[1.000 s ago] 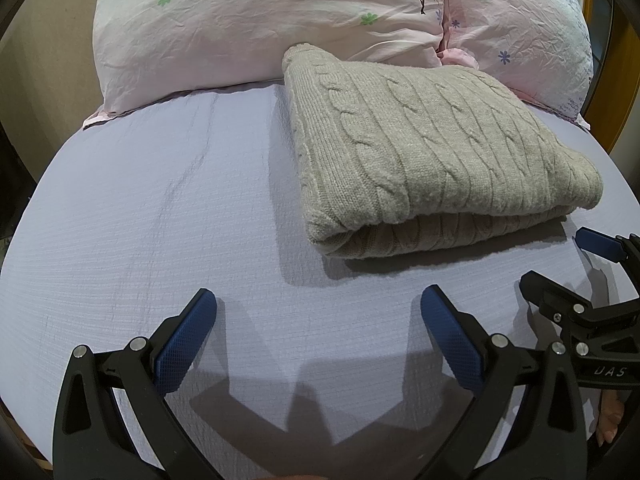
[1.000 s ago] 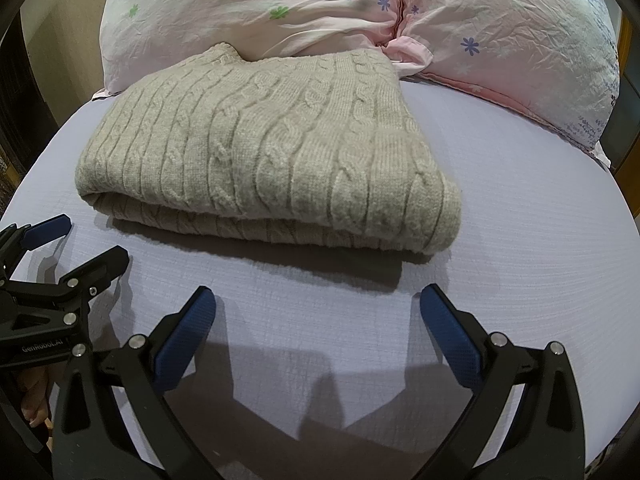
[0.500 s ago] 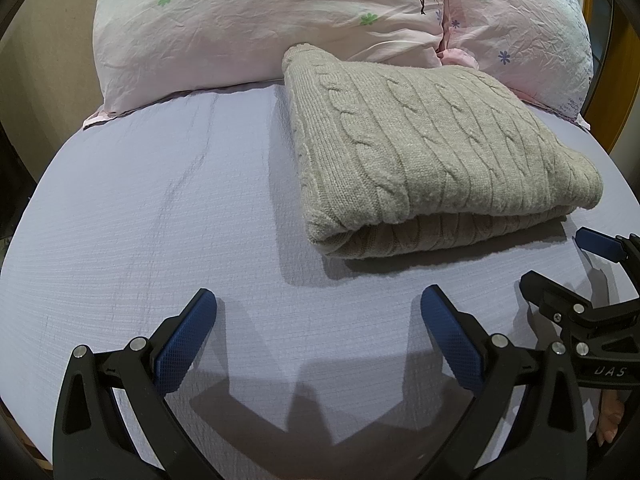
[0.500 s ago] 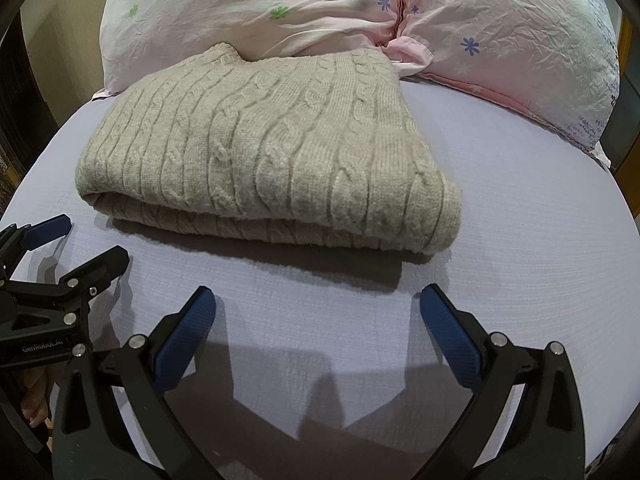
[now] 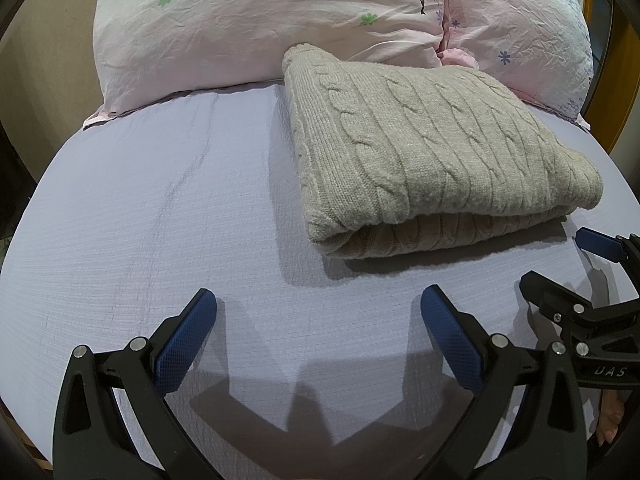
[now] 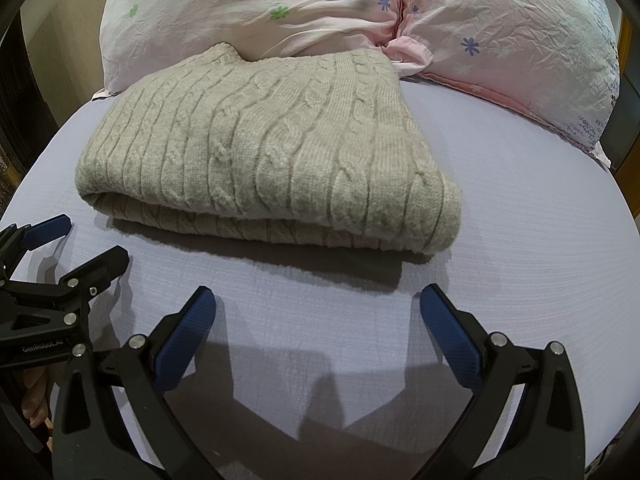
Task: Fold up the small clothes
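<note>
Sweater lies folded on the bed against the pillows; we judge folding done. Left gripper and right gripper rest apart from it, jaws released, empty.

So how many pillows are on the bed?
2. One pillow lies at the head of the bed on the left, behind the folded sweater; the other pillow is beside it on the right. None looks hidden.
</note>
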Available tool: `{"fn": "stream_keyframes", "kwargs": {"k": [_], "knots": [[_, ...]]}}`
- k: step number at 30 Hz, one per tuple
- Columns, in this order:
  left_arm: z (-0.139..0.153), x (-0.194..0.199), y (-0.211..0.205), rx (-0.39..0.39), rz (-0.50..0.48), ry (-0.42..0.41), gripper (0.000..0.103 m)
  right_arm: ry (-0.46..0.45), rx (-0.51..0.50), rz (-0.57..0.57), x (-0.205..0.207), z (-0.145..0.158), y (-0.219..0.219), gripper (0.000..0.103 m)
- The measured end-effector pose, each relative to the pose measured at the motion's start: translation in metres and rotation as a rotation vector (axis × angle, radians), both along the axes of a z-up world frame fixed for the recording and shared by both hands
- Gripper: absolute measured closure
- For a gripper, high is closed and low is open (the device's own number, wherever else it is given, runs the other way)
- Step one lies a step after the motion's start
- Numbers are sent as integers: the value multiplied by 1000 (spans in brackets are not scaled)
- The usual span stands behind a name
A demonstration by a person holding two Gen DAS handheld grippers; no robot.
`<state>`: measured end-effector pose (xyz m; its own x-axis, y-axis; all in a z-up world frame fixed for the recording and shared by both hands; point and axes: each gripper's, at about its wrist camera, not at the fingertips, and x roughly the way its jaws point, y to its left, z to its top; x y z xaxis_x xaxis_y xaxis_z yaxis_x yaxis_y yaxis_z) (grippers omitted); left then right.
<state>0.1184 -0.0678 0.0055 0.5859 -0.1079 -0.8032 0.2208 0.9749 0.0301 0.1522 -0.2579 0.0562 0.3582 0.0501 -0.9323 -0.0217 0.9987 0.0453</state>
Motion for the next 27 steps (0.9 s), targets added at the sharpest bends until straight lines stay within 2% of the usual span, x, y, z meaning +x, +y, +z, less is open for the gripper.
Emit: {"fn": "stream_keyframes", "kwargs": {"k": [27], "knots": [[0,1,0,1,0,0,1,0,0,0,0,-1,0,2]]}}
